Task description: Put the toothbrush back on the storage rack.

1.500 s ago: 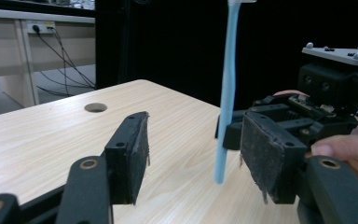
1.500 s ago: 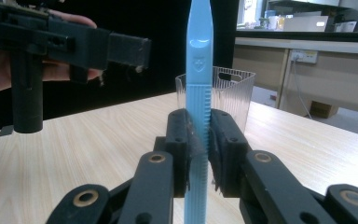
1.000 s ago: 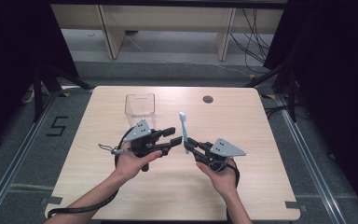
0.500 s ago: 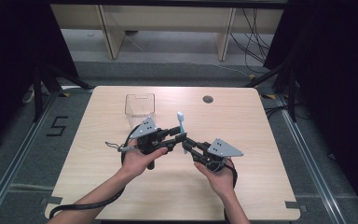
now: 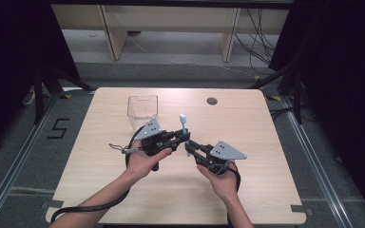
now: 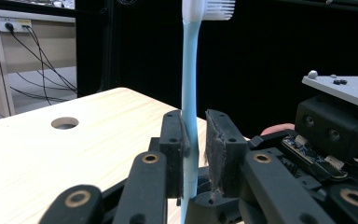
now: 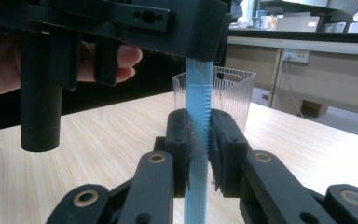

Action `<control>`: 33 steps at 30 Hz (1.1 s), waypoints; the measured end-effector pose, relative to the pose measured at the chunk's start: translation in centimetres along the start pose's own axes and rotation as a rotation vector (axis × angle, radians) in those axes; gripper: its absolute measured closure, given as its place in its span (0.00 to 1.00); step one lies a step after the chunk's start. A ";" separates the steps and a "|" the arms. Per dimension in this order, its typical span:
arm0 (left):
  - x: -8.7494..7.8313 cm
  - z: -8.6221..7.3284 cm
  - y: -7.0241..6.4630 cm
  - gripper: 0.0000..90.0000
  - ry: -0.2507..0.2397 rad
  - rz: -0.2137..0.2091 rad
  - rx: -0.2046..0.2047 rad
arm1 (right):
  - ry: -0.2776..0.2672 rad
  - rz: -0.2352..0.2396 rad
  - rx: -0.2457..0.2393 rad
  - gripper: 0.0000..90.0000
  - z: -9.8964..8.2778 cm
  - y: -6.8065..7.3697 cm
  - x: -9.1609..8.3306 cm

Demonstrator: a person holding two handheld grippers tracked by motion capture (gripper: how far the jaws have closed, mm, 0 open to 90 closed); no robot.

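- Plainly, the toothbrush [image 5: 184, 129] stands upright above the middle of the table [image 5: 266, 190], its long axis running 12 to 6 o'clock in both gripper views, with the bristle head [image 6: 209, 8] at the 12 o'clock end.
- Right gripper [image 5: 190, 146]: its jaws are pressed onto the lower, ribbed part of the handle [image 7: 199, 154], pinching it firmly from either side.
- Left gripper [image 5: 184, 137]: its jaws have just been closing with the handle between them. In the left gripper view one pad lies against the handle [image 6: 189, 116], while a thin gap shows at the other pad [image 6: 214, 144], so I judge the grip not yet made.
- In the high view, the left gripper comes in from about 9 o'clock of the brush and the right from about 4 o'clock, meeting nose to nose around it.
- On the handle, the left gripper sits higher, nearer the head; the right sits below it, toward the tail end.
- Cup [image 5: 142, 108]: a clear plastic one stands on the table at about 10 o'clock from the brush, near but apart, on the left hand's [image 5: 145, 161] side. The left hand is the nearer one to it.
- My judgement: the coming move turns on the upright axis staying centred between the left jaws while they finish closing; only then can the right let go.
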State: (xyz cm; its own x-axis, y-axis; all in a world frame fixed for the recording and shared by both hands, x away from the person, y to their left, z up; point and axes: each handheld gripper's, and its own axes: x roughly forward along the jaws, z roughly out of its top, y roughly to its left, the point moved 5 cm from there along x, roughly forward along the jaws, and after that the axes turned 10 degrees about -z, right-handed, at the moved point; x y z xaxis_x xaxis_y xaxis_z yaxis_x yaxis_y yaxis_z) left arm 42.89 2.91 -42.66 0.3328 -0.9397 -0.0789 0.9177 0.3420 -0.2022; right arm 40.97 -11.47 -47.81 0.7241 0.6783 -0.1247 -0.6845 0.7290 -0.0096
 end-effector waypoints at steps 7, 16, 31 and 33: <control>0.1 -0.2 0.1 0.91 0.005 0.011 0.017 | -0.003 -0.014 -0.020 0.88 0.0 0.0 0.2; -0.1 -0.2 0.1 0.93 0.017 0.018 0.031 | 0.017 -0.021 0.006 0.73 -0.1 0.3 0.4; -1.7 0.6 0.5 0.93 0.028 0.061 0.106 | 0.050 -0.094 -0.016 0.44 -0.7 -0.5 -0.3; -2.1 0.7 0.6 0.93 0.030 0.072 0.112 | 0.078 -0.102 0.002 0.43 -0.9 -0.5 -0.7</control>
State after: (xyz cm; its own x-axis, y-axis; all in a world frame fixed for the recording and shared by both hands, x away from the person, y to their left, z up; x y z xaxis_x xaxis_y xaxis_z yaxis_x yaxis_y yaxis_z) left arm 42.89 5.03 -41.94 0.3941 -0.9114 -0.1185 0.9105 0.4047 -0.0848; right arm 40.73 -12.39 -48.61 0.7810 0.5915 -0.2004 -0.6074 0.7940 -0.0238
